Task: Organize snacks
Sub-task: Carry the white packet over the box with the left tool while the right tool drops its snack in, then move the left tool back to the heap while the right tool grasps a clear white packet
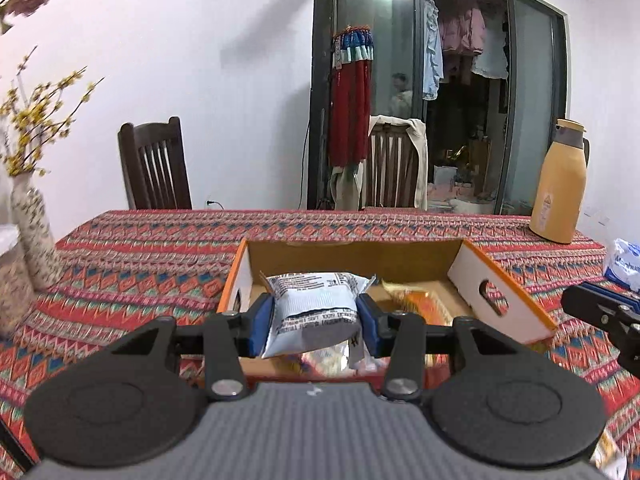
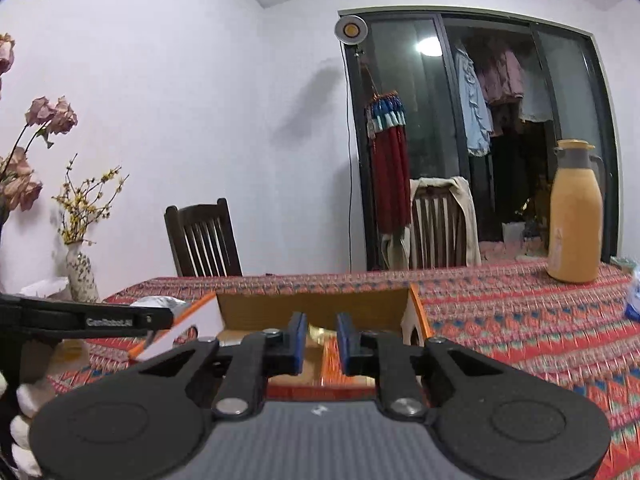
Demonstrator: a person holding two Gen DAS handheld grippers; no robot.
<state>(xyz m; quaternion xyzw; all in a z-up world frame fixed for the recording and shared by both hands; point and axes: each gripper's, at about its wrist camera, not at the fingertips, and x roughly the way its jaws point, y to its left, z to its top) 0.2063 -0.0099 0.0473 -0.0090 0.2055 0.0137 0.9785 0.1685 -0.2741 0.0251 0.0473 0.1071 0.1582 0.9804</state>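
Above the near end of the cardboard box (image 1: 504, 300), my left gripper (image 1: 316, 322) has its blue fingers (image 1: 262, 320) pressed against both sides of a snack packet (image 1: 316, 308). The packet is a puffed, pillow-shaped pouch, silvery white with dark small print and crimped ends; its sides dent slightly where the fingers bear on it. It hangs over the box's open top, clear of the contents below. Inside the box, right of the held packet, lies an orange wrapper (image 1: 420, 300); under the packet I make out more wrappers, too blurred to tell apart. The box is open-topped, orange outside, white on its end wall, with a hand-hole cut in it, and sits on the patterned counter (image 1: 140, 256).

My right gripper (image 2: 322, 340) hovers at the box's near right side, fingers drawn close together with only a narrow gap and nothing between them.

Beyond the box, far right: a yellow thermos jug (image 1: 558, 184).
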